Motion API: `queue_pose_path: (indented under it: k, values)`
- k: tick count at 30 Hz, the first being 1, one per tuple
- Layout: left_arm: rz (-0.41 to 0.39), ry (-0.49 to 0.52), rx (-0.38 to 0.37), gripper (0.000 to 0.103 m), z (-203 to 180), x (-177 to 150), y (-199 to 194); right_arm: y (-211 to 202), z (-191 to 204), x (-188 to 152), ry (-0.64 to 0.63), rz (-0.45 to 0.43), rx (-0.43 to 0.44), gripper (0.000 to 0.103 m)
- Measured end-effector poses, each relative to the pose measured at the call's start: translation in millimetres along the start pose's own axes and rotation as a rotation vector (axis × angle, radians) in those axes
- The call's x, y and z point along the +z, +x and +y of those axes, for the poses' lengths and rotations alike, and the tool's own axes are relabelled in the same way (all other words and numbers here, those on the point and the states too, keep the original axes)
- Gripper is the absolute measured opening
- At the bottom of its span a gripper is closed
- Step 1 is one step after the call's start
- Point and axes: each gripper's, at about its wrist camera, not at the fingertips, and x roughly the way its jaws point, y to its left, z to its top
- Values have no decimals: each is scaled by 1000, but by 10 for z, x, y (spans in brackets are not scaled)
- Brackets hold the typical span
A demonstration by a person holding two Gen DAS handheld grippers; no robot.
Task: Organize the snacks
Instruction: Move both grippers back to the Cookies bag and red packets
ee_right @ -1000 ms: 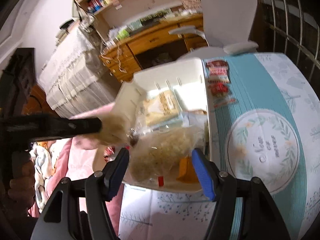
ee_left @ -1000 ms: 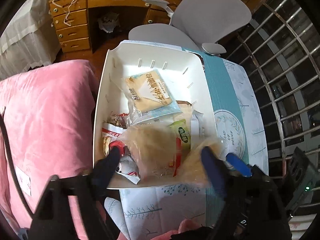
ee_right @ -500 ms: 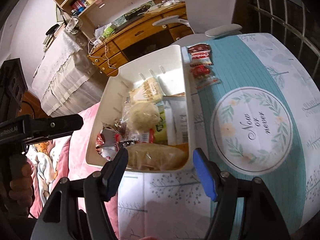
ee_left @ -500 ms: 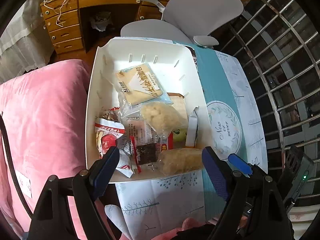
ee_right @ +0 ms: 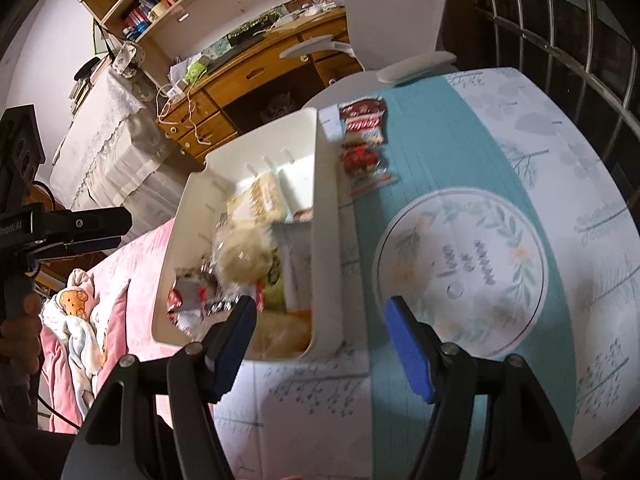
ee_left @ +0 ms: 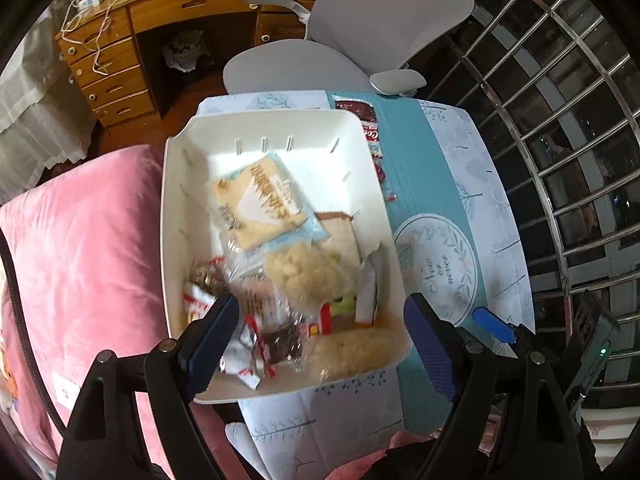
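Note:
A white bin (ee_left: pixel 176 184) sits on the table's left side and holds several snack packs: a beige cracker pack (ee_left: pixel 260 204), a round pale bun (ee_left: pixel 304 272) and a long bread pack (ee_left: pixel 352 352) by the near wall. The bin also shows in the right wrist view (ee_right: pixel 324 216). Red snack packets (ee_right: pixel 362 128) lie on the tablecloth just right of the bin. My left gripper (ee_left: pixel 320 340) is open and empty above the bin's near end. My right gripper (ee_right: pixel 320 344) is open and empty above the bin's near right corner.
The table has a teal and white floral cloth (ee_right: pixel 460 248). A pink quilt (ee_left: pixel 80 264) lies left of the table. A grey office chair (ee_left: pixel 360 40) and a wooden desk (ee_left: pixel 160 32) stand behind. Metal window bars (ee_left: pixel 560 140) run along the right.
Both grippers let go of the bread packs, which now lie in the bin, and have pulled back and up. The right gripper has swung right toward the cloth.

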Motion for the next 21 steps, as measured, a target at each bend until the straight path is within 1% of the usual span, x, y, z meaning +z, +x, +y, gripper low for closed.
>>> queue_pose_path:
  k: [6, 9, 16, 21]
  values:
    - [33, 2, -5, 83, -182, 438, 109, 104, -207, 270, 3, -12, -7, 68]
    - [54, 13, 11, 84, -300, 679, 197, 188, -287, 442, -15, -26, -11, 68]
    - [96, 0, 5, 84, -499, 1340, 517, 493, -357, 790, -164, -56, -37, 68]
    - [95, -8, 13, 84, -636, 1797, 858, 732, -442, 944, -228, -93, -13, 68]
